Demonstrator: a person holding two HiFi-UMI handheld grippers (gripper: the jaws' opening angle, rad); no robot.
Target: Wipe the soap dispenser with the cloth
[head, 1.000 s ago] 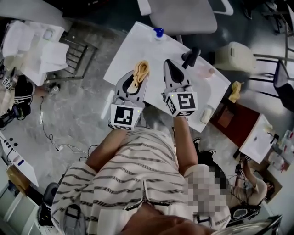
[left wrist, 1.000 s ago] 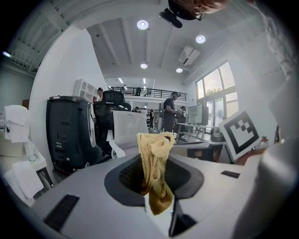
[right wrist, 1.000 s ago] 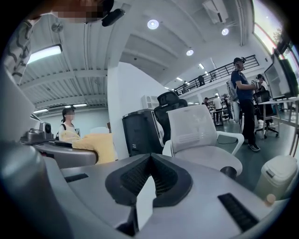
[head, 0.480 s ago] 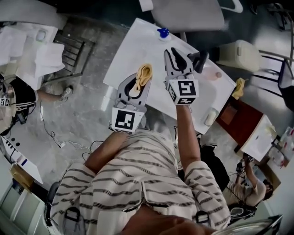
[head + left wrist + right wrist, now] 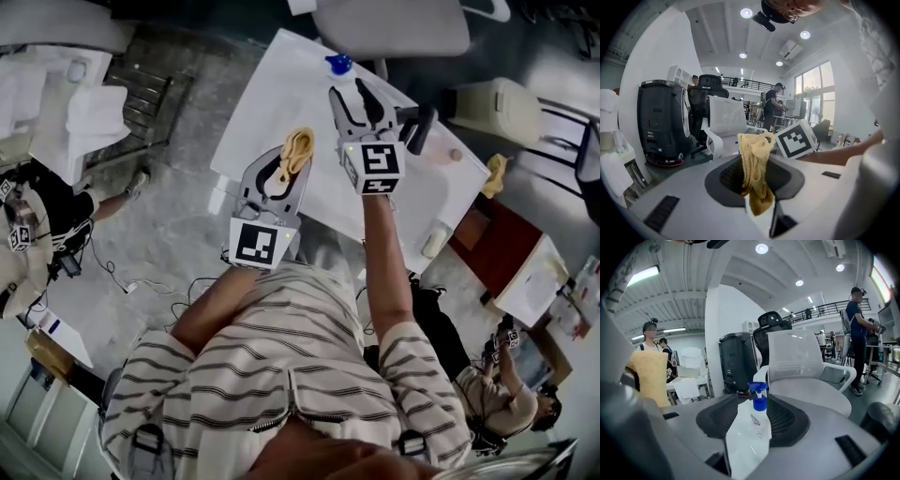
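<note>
At the far edge of the white bench, the clear soap dispenser with a blue pump stands just ahead of the right gripper. Its jaws have just been opening and hold nothing yet. Grip the body low (steadier), then bring the left gripper, clamped on the crumpled yellow cloth, alongside the dispenser.

Both arms reach over the table. The left gripper pinches the cloth. The right gripper is empty, and its jaws have just been opening.
</note>
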